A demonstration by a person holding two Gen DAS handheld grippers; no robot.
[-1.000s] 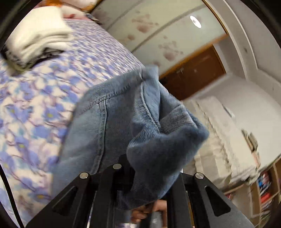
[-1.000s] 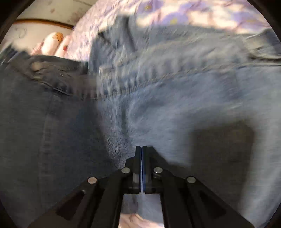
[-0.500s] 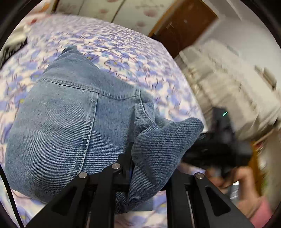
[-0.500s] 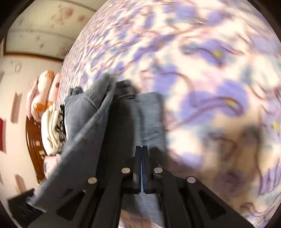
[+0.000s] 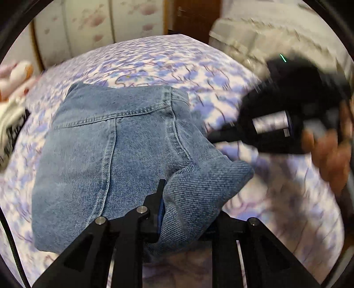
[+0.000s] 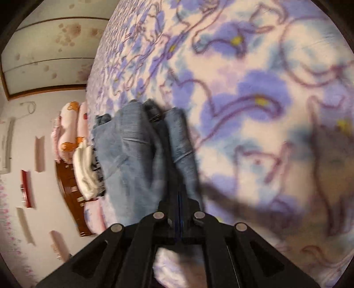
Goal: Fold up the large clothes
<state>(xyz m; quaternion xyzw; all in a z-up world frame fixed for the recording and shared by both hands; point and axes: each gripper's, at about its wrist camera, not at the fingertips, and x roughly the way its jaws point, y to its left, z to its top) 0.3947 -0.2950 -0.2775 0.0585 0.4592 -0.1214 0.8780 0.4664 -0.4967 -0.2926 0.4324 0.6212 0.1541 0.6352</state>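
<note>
Denim is what fills most of the left wrist view: we've got the jeans [image 5: 115,155] lying folded on the bed [image 5: 154,57], on that purple flowered sheet, with the stitched seams facing up. Our left hand-held gripper [image 5: 188,212] has a bunched fold of the denim caught between its fingers [image 5: 154,206], so it's clamped onto the jeans at the near edge, and the thick fold of cloth hides the other finger. Off to the right in that same view the right hand-held gripper [image 5: 221,134] shows as a blurry black shape with the person's hand [image 5: 325,152] wrapped around it, above the sheet just beside the jeans' edge. From the right wrist camera its jaws look pressed fully together, blue pads touching. The denim [image 6: 137,155] sits just ahead of and to the left of the tips, and with all the blur we honestly can't tell whether any cloth is pinched in there. Past the jeans there's a stack of folded white clothes [image 6: 85,170] near the far side of the bed, and pink pillows [image 6: 70,128] with orange prints beside it. A brown door [image 5: 194,16] and pale flowered panels [image 5: 99,28] stand beyond the end of the bed.
</note>
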